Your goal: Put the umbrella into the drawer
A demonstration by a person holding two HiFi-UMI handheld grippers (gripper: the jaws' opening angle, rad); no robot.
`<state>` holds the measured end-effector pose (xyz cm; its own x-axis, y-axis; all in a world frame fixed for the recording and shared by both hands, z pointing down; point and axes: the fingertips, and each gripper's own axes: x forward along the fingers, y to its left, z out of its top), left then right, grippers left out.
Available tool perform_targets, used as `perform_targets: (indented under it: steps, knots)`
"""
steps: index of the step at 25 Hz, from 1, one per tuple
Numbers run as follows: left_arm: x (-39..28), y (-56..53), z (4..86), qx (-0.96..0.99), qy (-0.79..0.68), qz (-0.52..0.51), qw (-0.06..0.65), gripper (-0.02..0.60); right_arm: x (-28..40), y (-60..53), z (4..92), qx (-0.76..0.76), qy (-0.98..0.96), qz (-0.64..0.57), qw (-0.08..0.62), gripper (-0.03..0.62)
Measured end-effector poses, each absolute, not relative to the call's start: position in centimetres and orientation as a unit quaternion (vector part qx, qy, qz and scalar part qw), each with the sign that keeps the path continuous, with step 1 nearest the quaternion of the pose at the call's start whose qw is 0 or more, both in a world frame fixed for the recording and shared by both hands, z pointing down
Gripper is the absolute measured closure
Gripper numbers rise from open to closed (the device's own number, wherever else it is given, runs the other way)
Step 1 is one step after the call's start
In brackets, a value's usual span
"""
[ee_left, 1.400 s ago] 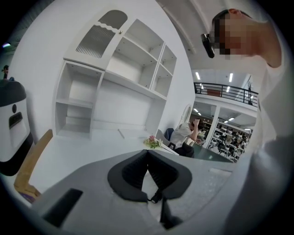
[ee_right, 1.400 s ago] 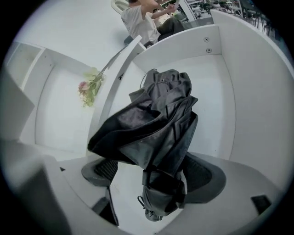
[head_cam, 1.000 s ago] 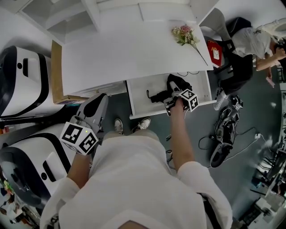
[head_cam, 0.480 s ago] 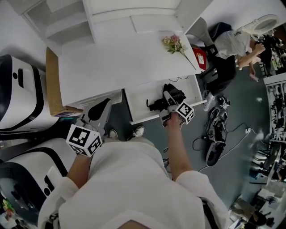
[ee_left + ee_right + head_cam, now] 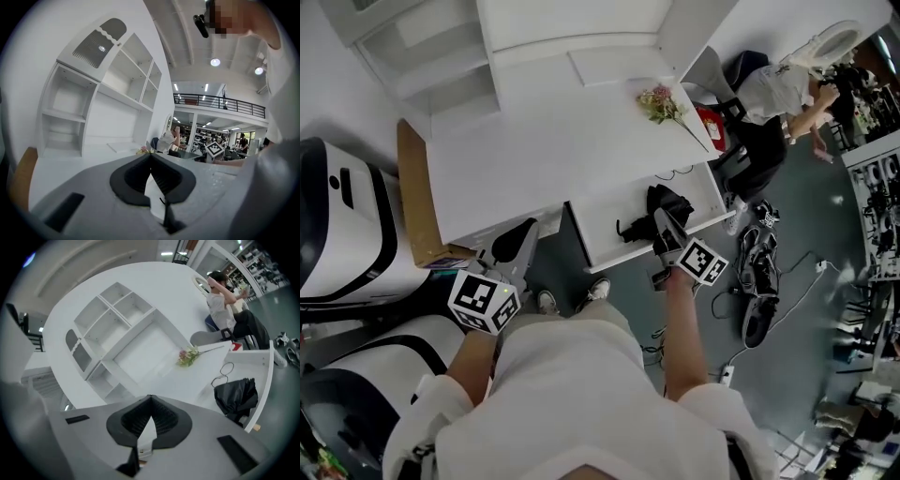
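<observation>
Umbrella: black, folded, lying loose inside the open drawer under the white bench. I judge it light, with floppy cloth over a stiff core. Best taken at the handle or shaft, not the fabric.

Right gripper: fingers pressed together, empty, above the drawer. Left gripper: fingers likewise closed on nothing.

Flowers on the bench, white shelving behind, cluttered grey floor.
</observation>
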<state>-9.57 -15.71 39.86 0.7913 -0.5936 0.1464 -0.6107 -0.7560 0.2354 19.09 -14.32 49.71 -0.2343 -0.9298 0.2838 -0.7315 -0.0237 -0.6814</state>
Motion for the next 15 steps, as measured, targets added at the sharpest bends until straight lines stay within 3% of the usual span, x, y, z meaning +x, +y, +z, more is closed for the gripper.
perform_targets:
  steps: [15]
  knots:
    - [-12.4, -17.4, 32.8, 0.936, -0.343, -0.035, 0.064, 0.568, 14.6, -10.5, 28.5, -0.631, 0.774, -0.045, 0.034, 0.594]
